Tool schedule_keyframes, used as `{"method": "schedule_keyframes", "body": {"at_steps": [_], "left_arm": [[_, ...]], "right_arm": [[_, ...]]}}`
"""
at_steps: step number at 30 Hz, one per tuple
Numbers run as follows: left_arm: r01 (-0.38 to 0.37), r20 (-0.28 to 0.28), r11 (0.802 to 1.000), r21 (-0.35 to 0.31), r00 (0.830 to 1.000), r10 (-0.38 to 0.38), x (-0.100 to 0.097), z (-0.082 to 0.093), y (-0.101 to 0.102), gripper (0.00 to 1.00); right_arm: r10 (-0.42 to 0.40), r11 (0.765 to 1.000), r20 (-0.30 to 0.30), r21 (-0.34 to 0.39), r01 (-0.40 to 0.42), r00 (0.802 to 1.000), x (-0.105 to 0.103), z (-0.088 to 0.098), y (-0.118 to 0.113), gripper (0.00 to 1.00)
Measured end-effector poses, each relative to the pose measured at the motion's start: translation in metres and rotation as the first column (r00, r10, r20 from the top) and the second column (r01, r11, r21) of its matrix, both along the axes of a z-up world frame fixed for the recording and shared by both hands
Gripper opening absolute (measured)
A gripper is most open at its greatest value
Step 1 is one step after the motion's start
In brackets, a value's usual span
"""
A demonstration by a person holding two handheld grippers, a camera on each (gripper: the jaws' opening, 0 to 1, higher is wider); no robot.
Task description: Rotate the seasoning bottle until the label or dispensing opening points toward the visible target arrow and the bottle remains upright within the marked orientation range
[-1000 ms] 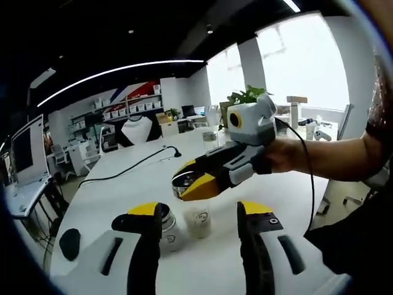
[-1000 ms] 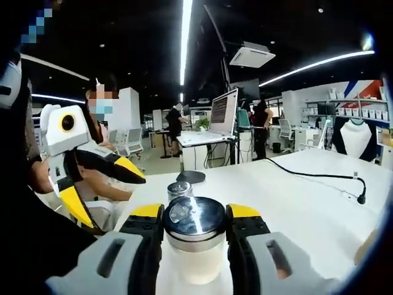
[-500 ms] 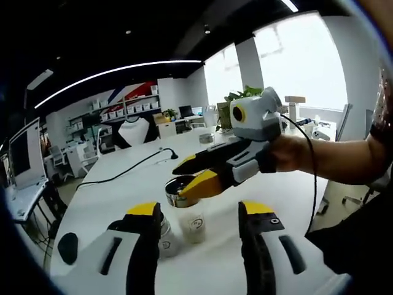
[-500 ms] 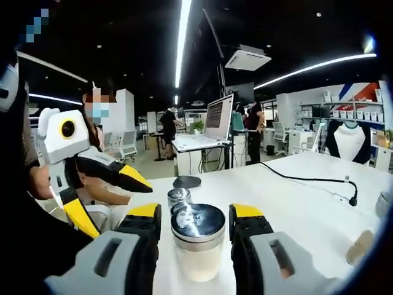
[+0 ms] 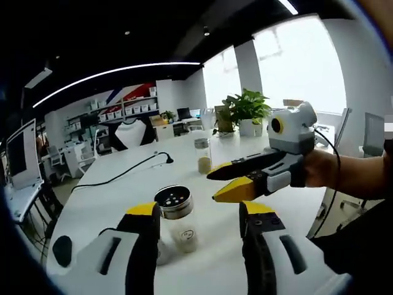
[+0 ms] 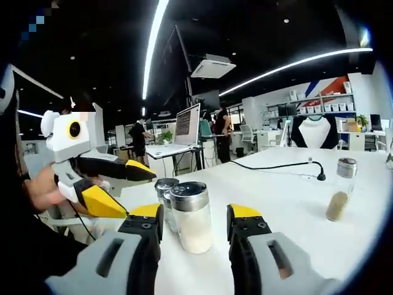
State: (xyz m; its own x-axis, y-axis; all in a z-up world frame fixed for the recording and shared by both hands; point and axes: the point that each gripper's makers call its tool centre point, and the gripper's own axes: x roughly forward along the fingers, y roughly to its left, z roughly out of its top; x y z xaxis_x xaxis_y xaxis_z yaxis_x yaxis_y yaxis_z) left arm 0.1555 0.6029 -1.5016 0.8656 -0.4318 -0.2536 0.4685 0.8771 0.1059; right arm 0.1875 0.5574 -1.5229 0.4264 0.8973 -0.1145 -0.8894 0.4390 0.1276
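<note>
In the right gripper view the right gripper [image 6: 187, 224] has its yellow-tipped grey fingers [image 6: 145, 216] spread wide, gripping nothing. The clear glass seasoning bottle with a shiny metal lid and pale contents [image 6: 192, 216] stands upright on the white table [image 6: 295, 196] just beyond the fingertips, in line with the gap between them but not touched by either. A second, similar metal-lidded jar [image 6: 163, 196] stands right behind it on its left, the two close together; whether they touch cannot be told. Farther off, toward the right of that view, a small clear bottle with brownish contents [image 6: 339, 187] stands well apart, with a black cable ending in a plug [image 6: 279, 166] lying across the table behind it.

In the left gripper view the left gripper [image 5: 199, 224] likewise has its fingers [image 5: 258, 215] open and empty. The seasoning bottle [image 5: 177, 218] stands between and just past them, nearer the left finger, its perforated lid facing up. The second jar [image 5: 161, 249] is mostly hidden behind the left finger. The right gripper [image 5: 236, 181], held by a person's hand [image 5: 319, 169], reaches in from the right, its fingers apart and pointing toward the seasoning bottle, clear of it. Beyond, the brown-filled bottle [image 5: 202, 155] stands mid-table, and a potted green plant [image 5: 245, 110] sits near the far edge.
</note>
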Motion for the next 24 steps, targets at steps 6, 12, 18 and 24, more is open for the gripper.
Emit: {"method": "schedule_keyframes", "body": {"at_steps": [6,12,18,24], "left_arm": [[-0.009,0.007,1.0,0.003,1.0,0.009,0.005,0.005,-0.001,0.63],[-0.025,-0.014,1.0,0.013,1.0,0.026,0.006,0.001,0.006,0.66],[-0.05,-0.024,0.999,0.009,0.998,0.05,0.008,0.001,0.017,0.66],[-0.051,-0.025,0.999,0.007,0.998,0.052,0.012,0.003,0.019,0.65]], "right_arm": [[-0.131,0.991,-0.013,-0.012,0.131,0.991,0.004,-0.008,-0.023,0.43],[-0.295,0.953,-0.001,-0.079,0.294,0.955,0.019,-0.021,-0.071,0.49],[-0.414,0.908,-0.042,-0.093,0.409,0.909,0.036,-0.032,-0.114,0.49],[-0.448,0.891,-0.037,-0.099,0.443,0.893,0.046,-0.033,-0.126,0.47]]}}
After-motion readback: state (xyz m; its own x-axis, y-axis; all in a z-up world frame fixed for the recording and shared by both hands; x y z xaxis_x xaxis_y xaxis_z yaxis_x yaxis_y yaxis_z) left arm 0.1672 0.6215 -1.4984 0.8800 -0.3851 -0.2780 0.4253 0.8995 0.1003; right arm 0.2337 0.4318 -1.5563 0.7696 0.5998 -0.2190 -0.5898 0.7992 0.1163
